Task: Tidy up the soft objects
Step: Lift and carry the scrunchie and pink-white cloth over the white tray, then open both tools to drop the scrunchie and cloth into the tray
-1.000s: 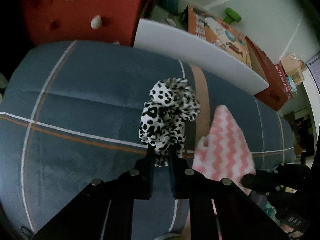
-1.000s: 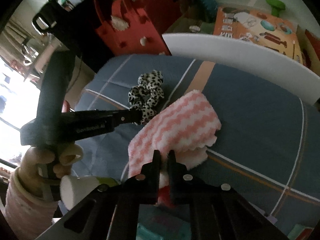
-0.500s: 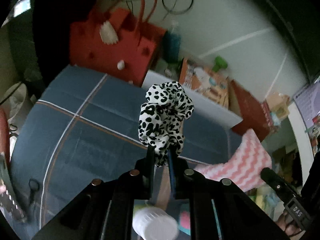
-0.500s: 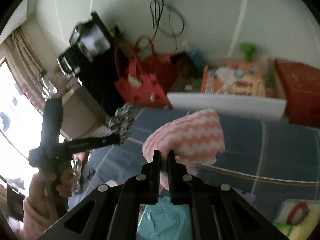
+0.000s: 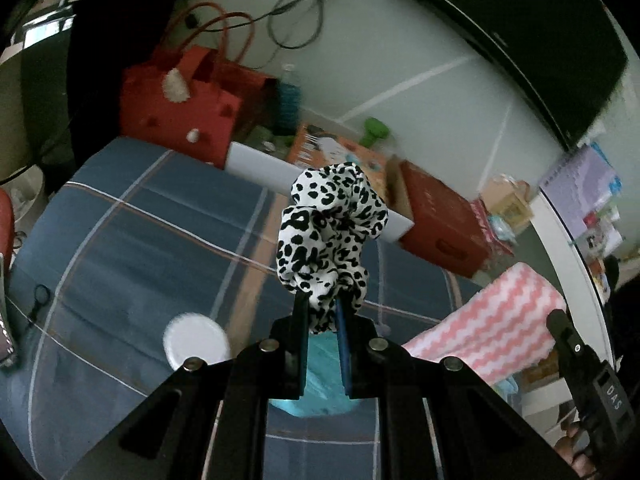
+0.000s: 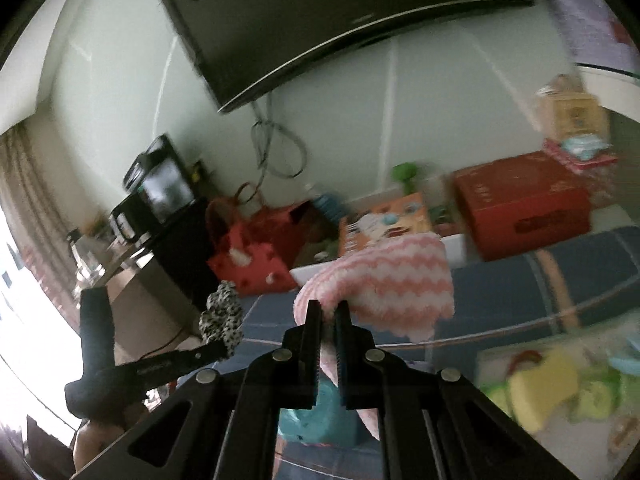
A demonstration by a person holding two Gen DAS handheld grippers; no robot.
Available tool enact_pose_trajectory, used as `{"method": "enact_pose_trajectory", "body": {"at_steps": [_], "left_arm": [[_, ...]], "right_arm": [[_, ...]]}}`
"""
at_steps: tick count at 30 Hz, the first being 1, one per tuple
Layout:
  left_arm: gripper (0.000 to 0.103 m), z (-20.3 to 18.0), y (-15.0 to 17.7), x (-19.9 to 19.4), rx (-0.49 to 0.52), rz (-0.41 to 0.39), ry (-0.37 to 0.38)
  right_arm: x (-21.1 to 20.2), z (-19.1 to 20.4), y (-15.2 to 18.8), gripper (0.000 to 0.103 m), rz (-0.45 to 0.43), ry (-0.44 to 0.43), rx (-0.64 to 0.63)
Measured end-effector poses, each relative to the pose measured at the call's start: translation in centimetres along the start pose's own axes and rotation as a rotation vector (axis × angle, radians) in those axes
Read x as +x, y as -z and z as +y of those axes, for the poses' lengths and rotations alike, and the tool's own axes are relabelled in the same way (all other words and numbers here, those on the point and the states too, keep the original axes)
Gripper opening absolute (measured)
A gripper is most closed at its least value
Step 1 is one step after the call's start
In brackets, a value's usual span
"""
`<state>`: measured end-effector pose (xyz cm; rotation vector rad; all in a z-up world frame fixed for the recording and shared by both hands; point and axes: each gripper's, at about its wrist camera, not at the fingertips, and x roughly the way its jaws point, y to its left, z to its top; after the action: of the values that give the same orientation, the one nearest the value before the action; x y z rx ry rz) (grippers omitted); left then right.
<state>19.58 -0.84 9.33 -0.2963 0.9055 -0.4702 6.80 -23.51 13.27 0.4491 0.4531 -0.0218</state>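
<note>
1. Left gripper [image 5: 322, 312]: jaws clenched on the lower folds of a leopard-print scrunchie [image 5: 330, 236]; the scrunchie stands up from the fingertips, lifted clear of the bed below.
2. Right gripper [image 6: 327, 314]: jaws clenched on one edge of a pink-and-white zigzag cloth [image 6: 384, 280]; the cloth bulges upward and drapes to the right of the fingers, off the bed.
3. Cross-view: in the left wrist view the same cloth [image 5: 496, 320] hangs at lower right, well apart from the scrunchie; in the right wrist view the scrunchie [image 6: 222, 316] sits at the tip of the left gripper, to the left of the cloth.
4. Bed cover [image 5: 132, 240]: blue with pale and orange stripes, lying beneath both grippers.
5. Teal soft object [image 5: 320, 376]: directly below the left gripper's fingers, partly hidden; its form cannot be told.
6. White round lid [image 5: 197, 344]: on the cover, left of the left gripper.
7. Background: red felt bag [image 5: 180, 108] beyond the bed's far edge; red box [image 6: 524, 204] by the wall; dark screen [image 6: 320, 12] mounted above.
</note>
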Motion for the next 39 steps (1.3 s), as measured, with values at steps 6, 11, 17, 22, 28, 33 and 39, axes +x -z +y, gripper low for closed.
{"method": "enact_pose_trajectory", "body": {"at_steps": [6,11,17,22,28,33,39], "left_arm": [[0.013,-3.7,2.3,2.3,0.048,0.063,0.035],[0.013,-7.4,4.5,4.5,0.131,0.124,0.059],[0.013,-12.9,8.2,6.6,0.287,0.196,0.122],[0.013,-16.5,11.1,8.2,0.392,0.251,0.162],[0.013,-19.6,14.4,9.9,0.49,0.331,0.201],[0.013,-20.9,17.4,11.2,0.55,0.401,0.204],[0.014,-20.8,19.8,13.3,0.564,0.482,0.17]], "right_arm": [[-2.3,-3.1,0.5,0.007,0.008,0.21,0.041],[-4.5,-6.9,0.9,0.007,-0.005,0.336,0.117],[-7.4,-10.9,0.5,0.007,-0.059,0.44,0.202],[-10.5,-13.8,0.8,0.007,-0.101,0.532,0.269],[-13.7,-16.7,1.4,0.007,-0.134,0.636,0.332],[-13.2,-18.3,1.8,0.007,-0.089,0.649,0.363],[-10.6,-20.2,2.9,0.008,0.021,0.627,0.386]]}}
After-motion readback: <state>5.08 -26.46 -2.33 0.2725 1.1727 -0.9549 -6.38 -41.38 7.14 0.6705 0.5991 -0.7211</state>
